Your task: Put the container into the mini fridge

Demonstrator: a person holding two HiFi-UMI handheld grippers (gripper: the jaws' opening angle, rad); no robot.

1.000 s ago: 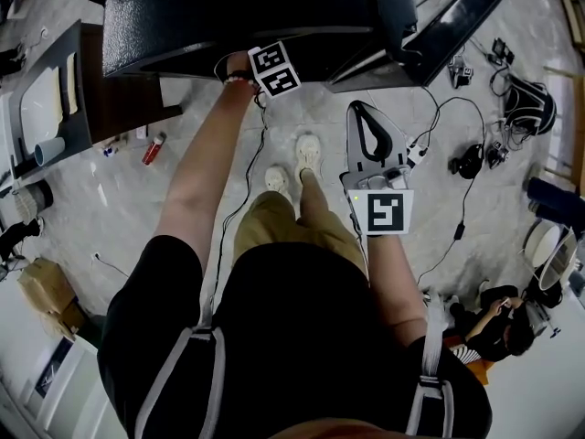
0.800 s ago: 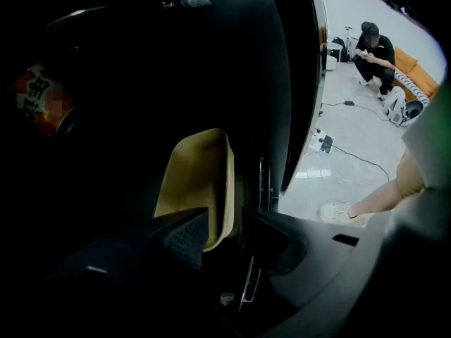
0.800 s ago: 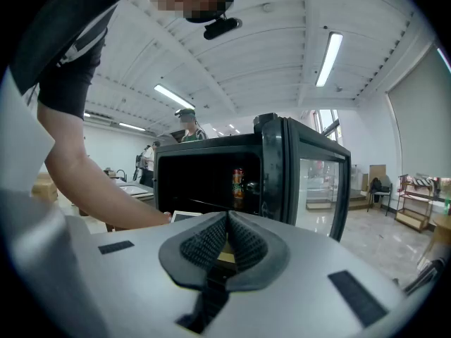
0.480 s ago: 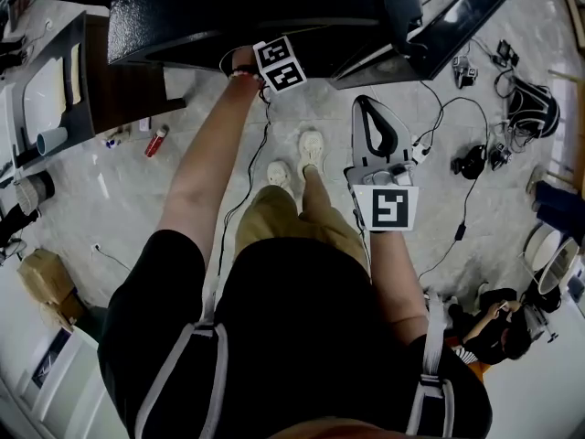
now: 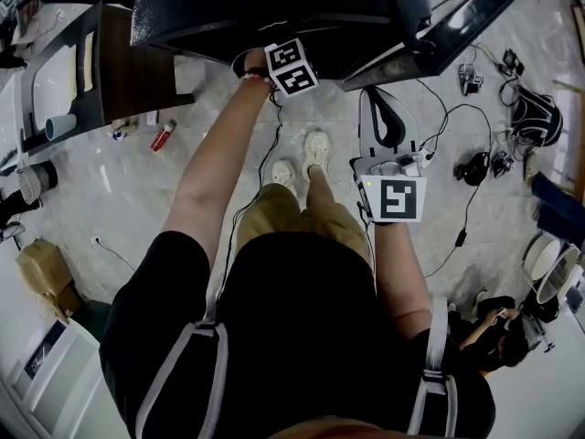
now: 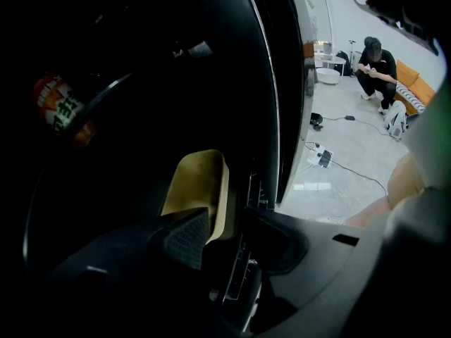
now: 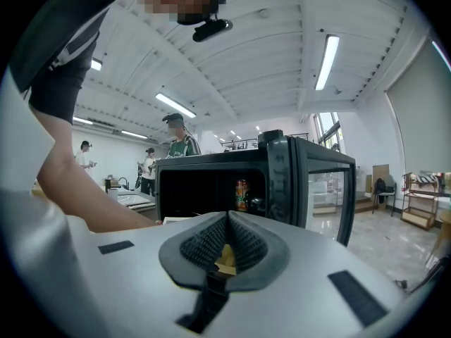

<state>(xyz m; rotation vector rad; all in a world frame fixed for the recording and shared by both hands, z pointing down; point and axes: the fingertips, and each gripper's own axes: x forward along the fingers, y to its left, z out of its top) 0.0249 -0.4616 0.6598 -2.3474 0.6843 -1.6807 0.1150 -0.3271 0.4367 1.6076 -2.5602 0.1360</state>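
Pale floor (image 5: 119, 199), strewn cables (image 5: 460, 236), red bottle (image 5: 164, 136).

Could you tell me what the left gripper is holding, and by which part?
The left gripper holds the yellow container by its near edge, pinched between the fingers.

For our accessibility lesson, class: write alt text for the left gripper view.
The left gripper holds a tan container on edge inside the dark mini fridge, with a red can at the upper left. Outside, a person crouches on the floor.
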